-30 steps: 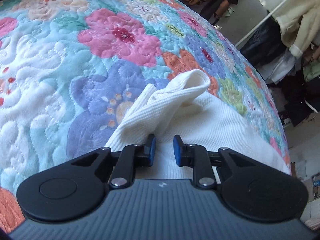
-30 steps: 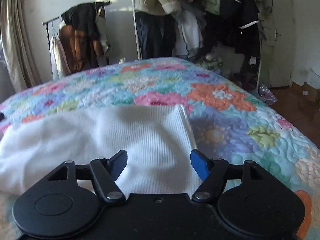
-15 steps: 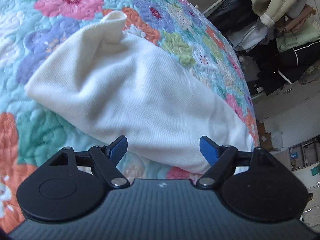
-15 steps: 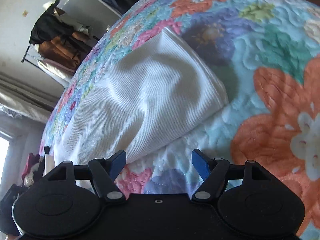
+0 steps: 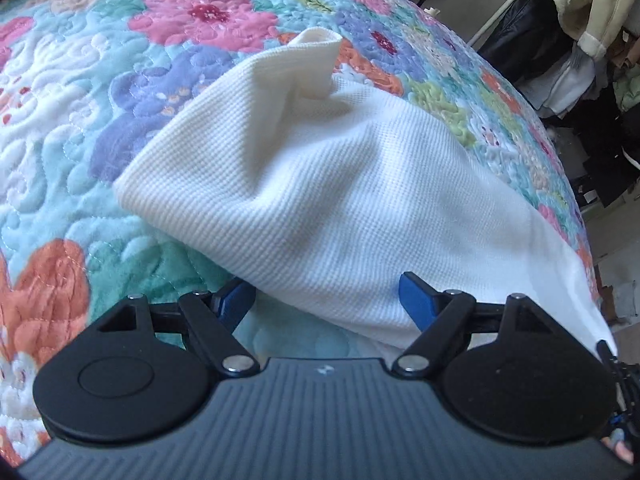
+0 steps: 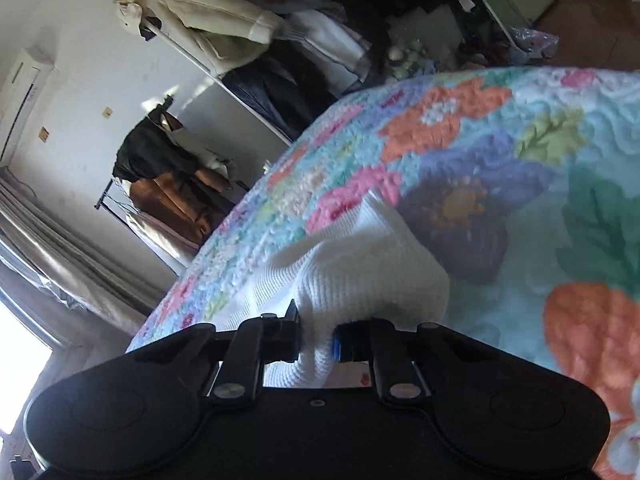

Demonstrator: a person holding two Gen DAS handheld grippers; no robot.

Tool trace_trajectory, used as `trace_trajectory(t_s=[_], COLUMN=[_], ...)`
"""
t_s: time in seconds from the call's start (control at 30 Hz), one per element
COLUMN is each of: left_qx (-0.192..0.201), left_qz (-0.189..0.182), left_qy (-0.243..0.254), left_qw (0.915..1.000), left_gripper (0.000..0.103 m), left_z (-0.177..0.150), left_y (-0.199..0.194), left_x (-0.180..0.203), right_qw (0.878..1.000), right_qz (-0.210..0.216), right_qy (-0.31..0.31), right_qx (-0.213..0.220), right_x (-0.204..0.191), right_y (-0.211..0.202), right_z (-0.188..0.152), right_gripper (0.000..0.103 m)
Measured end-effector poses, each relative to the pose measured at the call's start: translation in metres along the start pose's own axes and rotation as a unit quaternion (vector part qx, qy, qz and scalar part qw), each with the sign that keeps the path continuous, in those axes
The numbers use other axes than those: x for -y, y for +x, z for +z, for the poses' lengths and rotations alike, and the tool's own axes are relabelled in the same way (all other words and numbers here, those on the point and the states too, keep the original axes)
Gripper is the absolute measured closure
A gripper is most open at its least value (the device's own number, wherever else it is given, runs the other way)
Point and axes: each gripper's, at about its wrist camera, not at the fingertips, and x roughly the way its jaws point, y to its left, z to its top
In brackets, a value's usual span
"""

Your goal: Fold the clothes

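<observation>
A white waffle-knit garment (image 5: 320,184) lies folded on the flowered quilt (image 5: 80,128), one cuffed corner sticking up at its far end. My left gripper (image 5: 326,298) is open, its blue pads astride the garment's near edge. My right gripper (image 6: 316,340) is shut on a bunched fold of the same white garment (image 6: 368,276) and lifts it off the quilt (image 6: 560,240). At the far right of the left wrist view the garment's corner is pulled taut towards the right gripper.
The quilted bed fills both views. Beyond its far edge stand clothes racks with hanging coats (image 6: 208,20) and dark garments (image 6: 168,160). A curtain and bright window (image 6: 24,312) are at the left. The bed edge drops to the floor (image 5: 616,240).
My right gripper has closed on the garment's edge and raised it, tilting as it went. My left gripper opened half a second ago and has moved closer to the garment's near edge.
</observation>
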Motion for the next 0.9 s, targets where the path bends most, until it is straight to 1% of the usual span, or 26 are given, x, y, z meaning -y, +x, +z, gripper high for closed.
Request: trace_trajectory(t_s=[0.03,0.1,0.13,0.17,0.23,0.27,0.33,0.37,0.4,0.47,0.5,0.57,0.63,0.67,0.7,0.73,0.77,0.83,0.87,0.9], left_qx=[0.0,-0.005,-0.003,-0.001,0.011,0.02,0.035,0.039,0.033,0.011,0.013,0.035,0.055,0.067,0.079,0.09,0.096,0.108,0.115,0.108], left_qz=[-0.003,-0.004,0.005,0.014,0.026,0.035,0.047,0.035,0.012,-0.061,-0.063,-0.066,-0.058,-0.043,-0.027,-0.012,-0.008,-0.015,-0.017,-0.032], left_qy=[0.0,0.003,0.012,0.02,0.027,0.023,0.021,0.016,0.008,-0.005,-0.002,0.017,0.034,0.046,0.057,0.067,0.065,0.07,0.074,0.083], left_qw=[1.0,1.0,0.9999,0.9997,0.9992,0.9989,0.9981,0.9985,0.9993,0.9981,0.9979,0.9971,0.9962,0.9958,0.9949,0.9936,0.9932,0.9915,0.9905,0.9902], left_gripper=[0.024,0.024,0.024,0.024,0.024,0.024,0.028,0.028,0.028,0.028,0.028,0.028,0.028,0.028,0.028,0.028,0.028,0.028,0.028,0.028], left_z=[0.0,-0.002,-0.004,-0.005,-0.009,-0.009,-0.007,-0.006,-0.004,-0.008,-0.011,-0.022,-0.029,-0.034,-0.039,-0.044,-0.051,-0.063,-0.068,-0.07], left_y=[-0.001,0.001,0.005,0.008,0.01,0.007,-0.003,-0.01,-0.012,-0.012,-0.013,-0.019,-0.024,-0.027,-0.031,-0.035,-0.04,-0.046,-0.048,-0.045], left_x=[0.0,0.003,0.005,0.007,0.007,0.008,0.011,0.012,0.013,0.018,0.022,0.034,0.044,0.052,0.06,0.068,0.075,0.088,0.095,0.103], right_qw=[1.0,0.999,0.998,0.998,0.999,0.999,0.997,0.996,0.997,0.998,0.999,0.999,0.999,0.999,0.999,0.999,0.999,0.999,0.999,0.999], right_qz=[0.005,-0.016,-0.027,-0.033,-0.031,-0.03,-0.029,-0.028,-0.025,-0.017,-0.005,0.019,0.024,0.023,0.021,0.019,0.015,0.005,0.0,-0.005], right_qy=[-0.009,-0.033,-0.049,-0.047,-0.035,-0.028,-0.062,-0.076,-0.069,-0.051,-0.026,-0.011,-0.023,-0.025,-0.025,-0.023,-0.023,-0.012,-0.002,0.016], right_qx=[0.007,0.017,0.019,0.011,0.008,0.007,0.02,0.021,0.01,-0.014,-0.022,-0.027,-0.028,-0.03,-0.032,-0.034,-0.034,-0.037,-0.042,-0.05], right_x=[-0.002,0.002,0.004,0.01,0.015,0.018,0.009,0.005,0.008,0.016,0.024,0.033,0.03,0.028,0.027,0.027,0.028,0.03,0.032,0.035], right_y=[-0.007,-0.012,-0.011,-0.007,-0.006,-0.005,-0.016,-0.019,-0.017,-0.012,-0.01,-0.009,-0.012,-0.013,-0.012,-0.012,-0.011,-0.009,-0.007,-0.005], right_z=[0.007,0.011,0.012,0.012,0.014,0.015,0.015,0.016,0.019,0.025,0.028,0.031,0.027,0.026,0.024,0.023,0.02,0.015,0.012,0.008], right_gripper=[0.088,0.088,0.088,0.088,0.088,0.088,0.088,0.088,0.088,0.088,0.087,0.086,0.084,0.082,0.078,0.078,0.077,0.071,0.057,0.045])
